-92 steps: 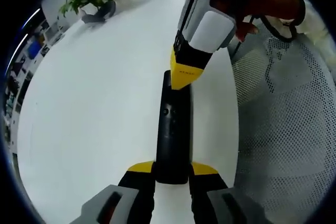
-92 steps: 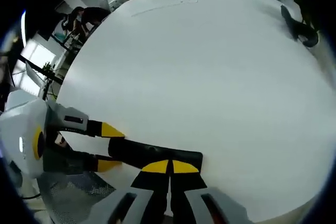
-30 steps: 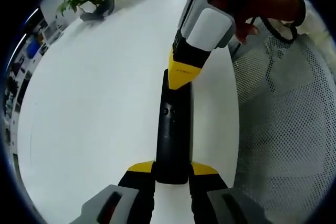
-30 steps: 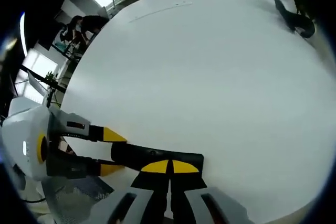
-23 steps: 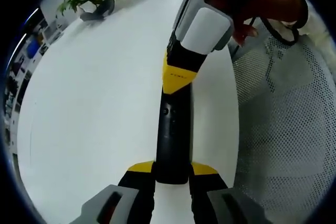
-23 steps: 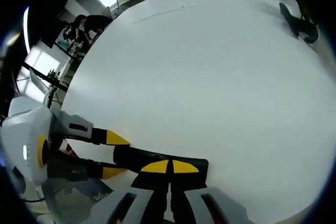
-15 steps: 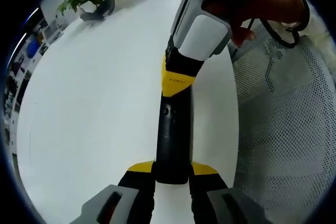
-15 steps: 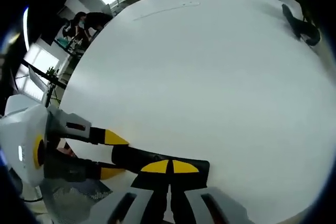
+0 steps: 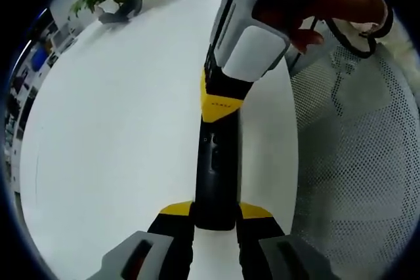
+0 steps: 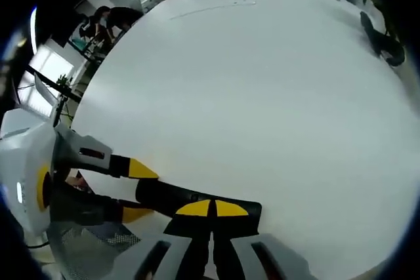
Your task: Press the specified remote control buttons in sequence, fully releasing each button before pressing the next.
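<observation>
Between left claw [image 9: 215, 211] jaws, remote [image 9: 215, 175], right claw [image 9: 220, 106] tips on it

remote [image 9: 216, 175] black | fingers [image 9: 176, 210] yellow-tipped | table [image 9: 118, 129] white | chair mesh [image 9: 361, 162] white, perforated

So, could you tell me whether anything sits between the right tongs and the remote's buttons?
Nothing visible does. The right tongs, shut, sit directly on the remote, which the left tongs clamp at its near end on the white table.

Bright, even light glares off the white tabletop [image 10: 262, 83]; edges bend and blur, shadows stay faint.
</observation>
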Tool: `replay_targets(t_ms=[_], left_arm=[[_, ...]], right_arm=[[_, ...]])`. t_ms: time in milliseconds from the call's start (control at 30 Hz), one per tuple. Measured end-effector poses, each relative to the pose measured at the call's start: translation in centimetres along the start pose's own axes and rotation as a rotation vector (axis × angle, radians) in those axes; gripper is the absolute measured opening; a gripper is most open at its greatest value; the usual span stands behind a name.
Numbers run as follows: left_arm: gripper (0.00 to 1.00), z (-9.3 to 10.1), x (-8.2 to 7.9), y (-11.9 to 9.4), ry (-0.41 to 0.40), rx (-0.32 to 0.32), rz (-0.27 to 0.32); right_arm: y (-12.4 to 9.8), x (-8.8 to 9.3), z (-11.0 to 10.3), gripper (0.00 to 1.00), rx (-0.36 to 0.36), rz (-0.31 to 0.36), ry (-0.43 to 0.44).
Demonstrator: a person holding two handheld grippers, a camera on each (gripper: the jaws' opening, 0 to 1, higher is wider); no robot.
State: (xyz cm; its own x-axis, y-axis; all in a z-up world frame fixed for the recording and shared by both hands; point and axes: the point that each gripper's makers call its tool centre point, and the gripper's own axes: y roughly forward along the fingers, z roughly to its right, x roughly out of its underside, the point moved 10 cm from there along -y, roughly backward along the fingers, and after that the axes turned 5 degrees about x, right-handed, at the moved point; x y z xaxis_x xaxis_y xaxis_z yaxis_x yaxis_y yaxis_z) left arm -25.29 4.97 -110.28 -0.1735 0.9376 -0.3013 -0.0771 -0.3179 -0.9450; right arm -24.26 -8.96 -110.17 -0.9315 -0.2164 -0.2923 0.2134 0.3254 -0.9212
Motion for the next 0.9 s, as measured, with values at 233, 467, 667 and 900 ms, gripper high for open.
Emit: replay_targets(t_ms=[233,467,667,900], left_arm=[[0.24,0.0,-0.1,0.0,-0.005,0.002,-0.007],[0.24,0.2,0.0,0.0,-0.008,-0.016,-0.006],[0.24,0.2,-0.1,0.0,-0.008,-0.020,-0.015],[0.24,0.2,-0.2,0.0,-0.011,-0.010,-0.019]], right_arm=[[-0.1,0.2,0.5,0.00,-0.041,0.015,0.066],[-0.3,0.4,0.0,0.00,-0.021,0.032,0.062],[-0.3,0.5,-0.4,0.00,-0.030,0.015,0.046],[-0.3,0.7,-0.8,0.00,-0.035,-0.004,0.020]])
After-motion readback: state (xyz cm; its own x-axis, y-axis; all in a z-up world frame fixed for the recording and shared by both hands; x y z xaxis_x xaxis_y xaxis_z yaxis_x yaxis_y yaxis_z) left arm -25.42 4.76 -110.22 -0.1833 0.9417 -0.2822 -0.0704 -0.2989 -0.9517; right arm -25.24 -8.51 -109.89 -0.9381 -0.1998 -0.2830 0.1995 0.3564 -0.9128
